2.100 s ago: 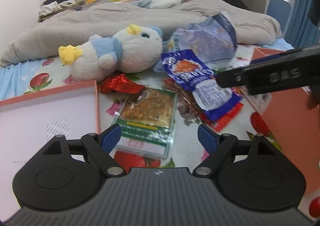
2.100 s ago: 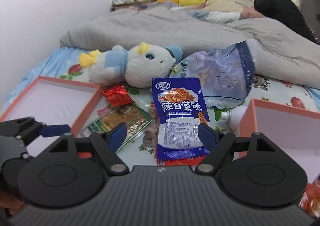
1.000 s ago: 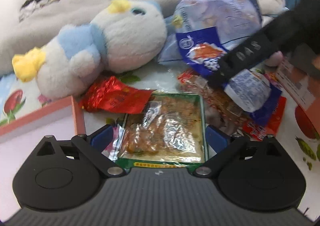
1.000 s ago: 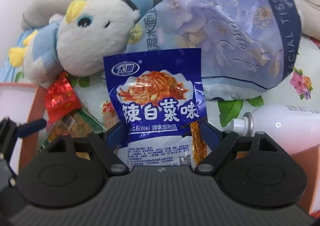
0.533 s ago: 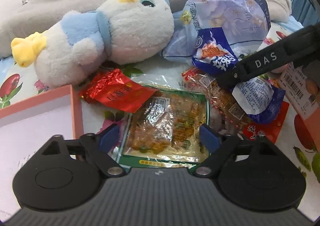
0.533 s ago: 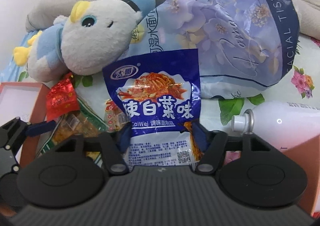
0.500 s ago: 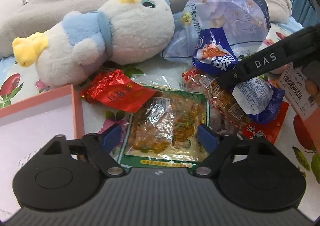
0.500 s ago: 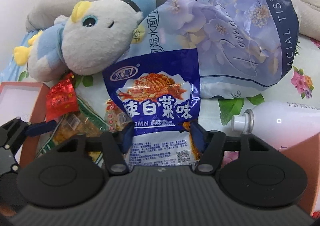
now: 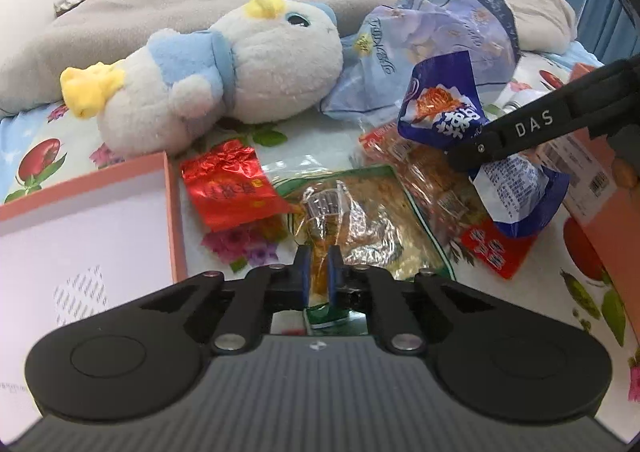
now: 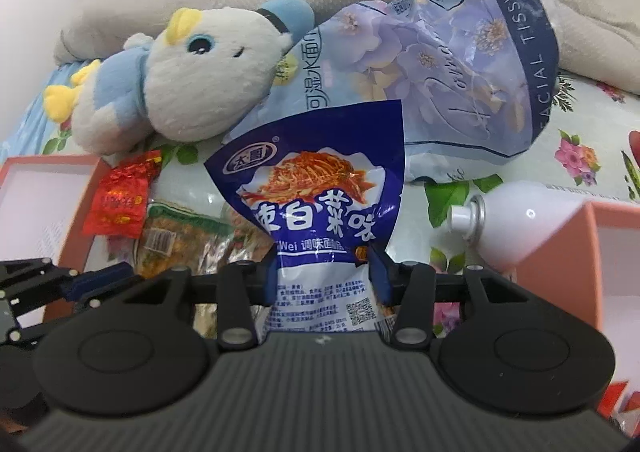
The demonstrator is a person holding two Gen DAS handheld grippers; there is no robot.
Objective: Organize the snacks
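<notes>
Left wrist view: the left gripper (image 9: 318,272) has its jaws pinched tight on the near edge of the green pack (image 9: 360,228), which lies on the bedsheet (image 9: 36,160) with its long axis running straight away from the fingers toward the plush (image 9: 224,80). The open pink box (image 9: 172,204) sits just to the left of that pack, its near wall beside the red packet (image 9: 230,186). So the carry looks short and leftward, I'd say: lift, swing left over the wall, drop. Across on the right, the right gripper (image 9: 460,162) comes in from the side, clamped on the blue pack (image 9: 444,112), which is crumpled and raised above the red-orange packs (image 9: 492,248) beneath it.

Right wrist view: the right gripper (image 10: 325,276) squeezes the blue pack (image 10: 320,188) at its waist, the pack standing up, long axis pointing away toward the tissue bag (image 10: 440,64). The second pink box (image 10: 560,236) is immediately right of the fingers, with the white bottle (image 10: 516,220) lying against its corner. That box is the nearer home for this pack, by my reading, and the bottle's neck is the thing to clear on a swing to the right. The left gripper (image 10: 108,278) shows low left, by the green pack (image 10: 176,236).
</notes>
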